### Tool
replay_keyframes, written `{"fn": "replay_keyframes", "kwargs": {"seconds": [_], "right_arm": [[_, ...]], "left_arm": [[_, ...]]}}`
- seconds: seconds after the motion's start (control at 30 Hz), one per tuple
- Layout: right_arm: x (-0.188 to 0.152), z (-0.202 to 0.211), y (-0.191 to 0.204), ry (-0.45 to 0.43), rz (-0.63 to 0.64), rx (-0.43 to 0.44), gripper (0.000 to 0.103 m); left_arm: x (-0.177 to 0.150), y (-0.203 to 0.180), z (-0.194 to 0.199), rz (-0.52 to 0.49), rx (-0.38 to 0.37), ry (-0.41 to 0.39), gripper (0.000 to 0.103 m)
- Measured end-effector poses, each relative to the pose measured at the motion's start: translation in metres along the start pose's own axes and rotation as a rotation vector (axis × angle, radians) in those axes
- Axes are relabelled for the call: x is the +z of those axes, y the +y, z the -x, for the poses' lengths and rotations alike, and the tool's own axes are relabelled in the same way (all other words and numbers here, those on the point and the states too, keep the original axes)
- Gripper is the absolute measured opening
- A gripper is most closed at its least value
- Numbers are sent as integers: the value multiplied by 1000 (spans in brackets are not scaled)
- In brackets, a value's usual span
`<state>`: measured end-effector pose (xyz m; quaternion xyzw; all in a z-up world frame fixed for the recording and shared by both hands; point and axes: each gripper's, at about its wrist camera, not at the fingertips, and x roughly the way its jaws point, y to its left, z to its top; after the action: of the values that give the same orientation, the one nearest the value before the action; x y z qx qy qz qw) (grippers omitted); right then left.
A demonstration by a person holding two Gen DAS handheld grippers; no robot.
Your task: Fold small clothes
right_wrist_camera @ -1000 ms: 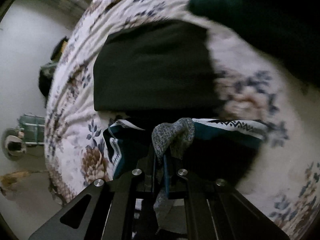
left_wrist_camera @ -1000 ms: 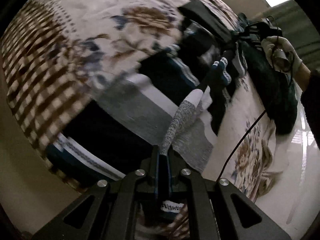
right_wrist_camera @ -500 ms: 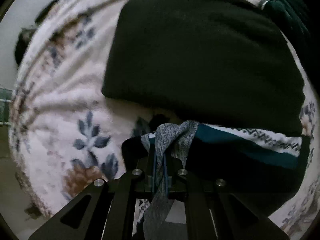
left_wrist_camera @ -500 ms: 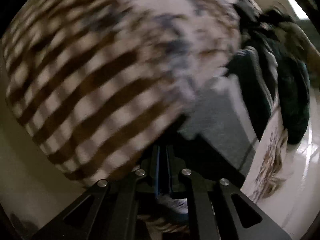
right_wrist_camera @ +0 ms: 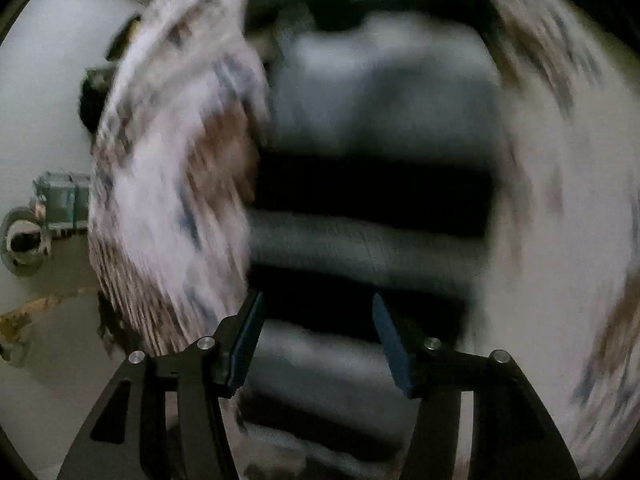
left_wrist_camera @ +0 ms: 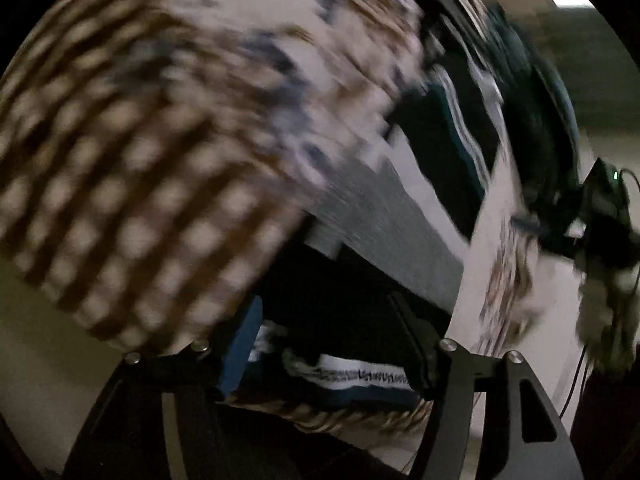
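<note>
Both tools stood spread and empty over a bed, the left tool (left_wrist_camera: pixel 328 340) and right tool (right_wrist_camera: pixel 316 340) each gripping nothing. The sweater (left_wrist_camera: pixel 384 216), a soft knit banded in grey, black and teal with a white zigzag trim, lay flat just ahead of them on the fleecy floral blanket (left_wrist_camera: pixel 248 12); its checked border (left_wrist_camera: pixel 120 184) showed brown and cream. A fold appeared just released; the next move likely called for regripping an edge. Motion blurred both views.
</note>
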<state>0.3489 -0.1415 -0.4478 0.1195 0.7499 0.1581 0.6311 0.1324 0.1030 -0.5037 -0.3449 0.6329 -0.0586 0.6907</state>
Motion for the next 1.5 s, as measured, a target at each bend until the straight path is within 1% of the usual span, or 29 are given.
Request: {"fn": "replay_keyframes", "kwargs": {"seconds": [0.03,0.13,0.2,0.27,0.3,0.33,0.37,0.4,0.47,0.53,0.6,0.63,0.67,0.77,0.83,0.9,0.97,1.0,1.03,1.07,1.1,1.13,1.17,1.2,1.33,1.4,1.43,1.47,1.5], "right_arm": [[-24,-9,-13,25,-19,3,58],[-90,-42,-53,86,-122,25,58],[-122,-56,-71,98,-154,36,58],[-148,-65,-86,94,-189,67,58],[-159,-67,-92,88,-208,80,58],[-171,-68,-98,76,-229,102,58],[-180,-70,-102,69,-236,120,58],[-190,-72,-105,58,-247,135,58],[-199,-83,-103,37,-258,153,58],[-206,-92,-101,23,-277,183,57],[-210,-100,-98,23,-295,209,39],[-211,-104,-95,25,-300,221,17],[-214,-106,-92,15,-301,217,12],[-220,-111,-79,-18,-286,164,11],[-224,-114,-73,-25,-268,111,10],[-227,-119,-72,-22,-265,102,10],[-226,-120,-73,-20,-266,92,11],[-227,-117,-74,-19,-269,103,16],[-223,-117,-67,-19,-273,121,22],[-223,-112,-71,-23,-276,144,36],[-222,-110,-72,-31,-281,170,45],[-222,-108,-75,-38,-285,185,61],[-224,-107,-77,-40,-289,181,65],[-224,-110,-78,-39,-296,177,65],[-221,-133,-94,-25,-372,239,65],[-219,-139,-96,-45,-392,262,65],[-220,-140,-98,-68,-404,291,64],[-221,-140,-98,-80,-406,305,53],[-223,-142,-98,-83,-402,299,40]], "left_arm": [[-2,-6,-8,-28,12,26,61],[-15,-18,-22,-62,-51,90,61],[-29,-19,-31,-89,-78,142,61],[-36,-19,-32,-107,-53,146,59],[-37,-17,-30,-119,-48,126,59],[-37,-16,-28,-121,-39,113,49],[-35,-15,-27,-124,-29,102,15],[-34,-15,-22,-129,-6,81,7],[-34,-14,-10,-128,2,31,7],[-37,-9,4,-103,17,5,7],[-41,-4,13,-93,43,-14,7],[-44,-3,16,-100,68,-21,7],[-44,-4,14,-105,86,-25,7],[-43,5,9,-87,121,-18,7],[-39,13,-1,-116,175,-11,7],[-35,14,-14,-132,201,10,8],[-32,14,-11,-120,182,24,12],[-31,13,-3,-116,148,23,14],[-31,11,7,-113,119,12,25],[-31,10,18,-114,98,-18,41],[-31,11,27,-116,72,-47,55],[-30,13,31,-114,48,-68,72],[-28,13,31,-108,34,-79,74],[-21,18,21,-97,25,-72,74],[-6,22,-31,-104,47,26,74],[-10,14,-42,-168,106,8,72],[-14,10,-43,-200,121,-10,62],[-19,6,-42,-235,141,-25,29],[-27,1,-40,-277,154,-33,12]]}}
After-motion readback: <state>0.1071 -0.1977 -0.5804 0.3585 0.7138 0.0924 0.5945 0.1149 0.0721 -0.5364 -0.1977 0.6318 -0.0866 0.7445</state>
